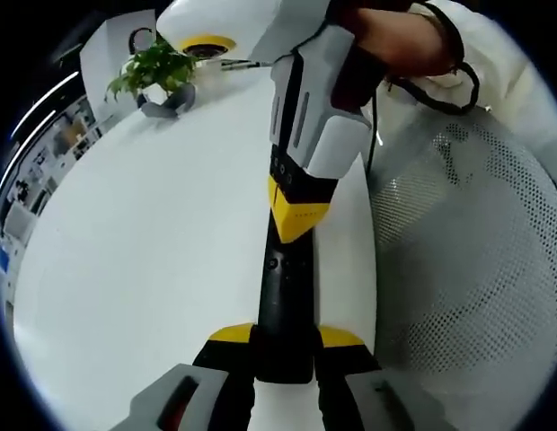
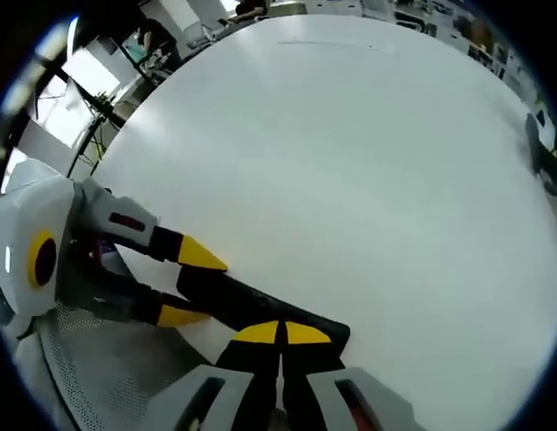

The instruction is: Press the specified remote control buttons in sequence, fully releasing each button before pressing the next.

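A slim black remote control point(image 1: 284, 296) lies lengthwise between my left gripper's point(image 1: 285, 337) yellow-tipped jaws, which are shut on its near end just above the white table. My right gripper point(image 1: 297, 212) comes down from above, its jaws closed together, and its yellow tip rests on the remote's upper face near the far end. In the right gripper view the shut right gripper point(image 2: 282, 333) sits on the remote point(image 2: 251, 310), and the left gripper point(image 2: 190, 285) clamps the remote from the left. The buttons under the tip are hidden.
The white table point(image 1: 144, 242) spreads wide to the left. A small green plant in a grey pot point(image 1: 158, 74) stands at its far edge. A white mesh chair point(image 1: 467, 269) is close on the right, beside the person's sleeve point(image 1: 494, 63).
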`<state>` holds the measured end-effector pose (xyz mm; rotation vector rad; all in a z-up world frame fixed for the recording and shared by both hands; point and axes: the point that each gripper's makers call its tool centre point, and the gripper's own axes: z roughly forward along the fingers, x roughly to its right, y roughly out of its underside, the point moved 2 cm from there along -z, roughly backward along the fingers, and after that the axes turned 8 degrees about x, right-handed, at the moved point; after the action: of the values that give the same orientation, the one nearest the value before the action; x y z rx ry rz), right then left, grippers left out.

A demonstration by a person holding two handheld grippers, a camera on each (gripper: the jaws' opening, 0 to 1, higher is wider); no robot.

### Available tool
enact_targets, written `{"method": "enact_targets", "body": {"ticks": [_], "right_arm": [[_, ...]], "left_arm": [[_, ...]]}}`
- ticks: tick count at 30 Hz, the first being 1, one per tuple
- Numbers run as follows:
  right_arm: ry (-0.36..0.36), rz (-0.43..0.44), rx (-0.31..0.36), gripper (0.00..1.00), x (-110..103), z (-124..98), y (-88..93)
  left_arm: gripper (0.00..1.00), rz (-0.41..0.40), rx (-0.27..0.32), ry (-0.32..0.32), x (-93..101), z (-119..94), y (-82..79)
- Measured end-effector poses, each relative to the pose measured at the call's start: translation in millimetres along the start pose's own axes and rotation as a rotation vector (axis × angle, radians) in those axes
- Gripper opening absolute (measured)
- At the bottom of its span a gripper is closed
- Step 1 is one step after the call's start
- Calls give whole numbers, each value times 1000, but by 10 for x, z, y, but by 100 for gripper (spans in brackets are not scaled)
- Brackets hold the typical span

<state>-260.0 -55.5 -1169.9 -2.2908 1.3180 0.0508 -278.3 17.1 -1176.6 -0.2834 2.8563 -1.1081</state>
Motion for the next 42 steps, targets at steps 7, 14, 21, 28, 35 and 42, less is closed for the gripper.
{"method": "enact_targets", "body": {"ticks": [7, 14, 21, 28, 35, 42], "right_arm": [[-11, 15, -8, 0, 14, -2, -13], [-13, 27, -36, 0, -1, -1, -22], [-56, 39, -1, 0, -123, 35, -171], [-49, 19, -29, 0, -119, 92, -174], [-63, 5, -33, 0, -142, 103, -175], [-42, -62, -48, 0, -167, 125, -166]], "left_arm": [[24, -5, 95, -7, 8, -3, 12], [24, -12, 154, -13, 8, -3, 15], [25, -25, 196, -24, 14, -1, 12], [25, -25, 200, -32, 18, 1, 1], [25, -27, 210, -30, 18, 7, -5], [25, -29, 215, -28, 14, 8, -6]]}}
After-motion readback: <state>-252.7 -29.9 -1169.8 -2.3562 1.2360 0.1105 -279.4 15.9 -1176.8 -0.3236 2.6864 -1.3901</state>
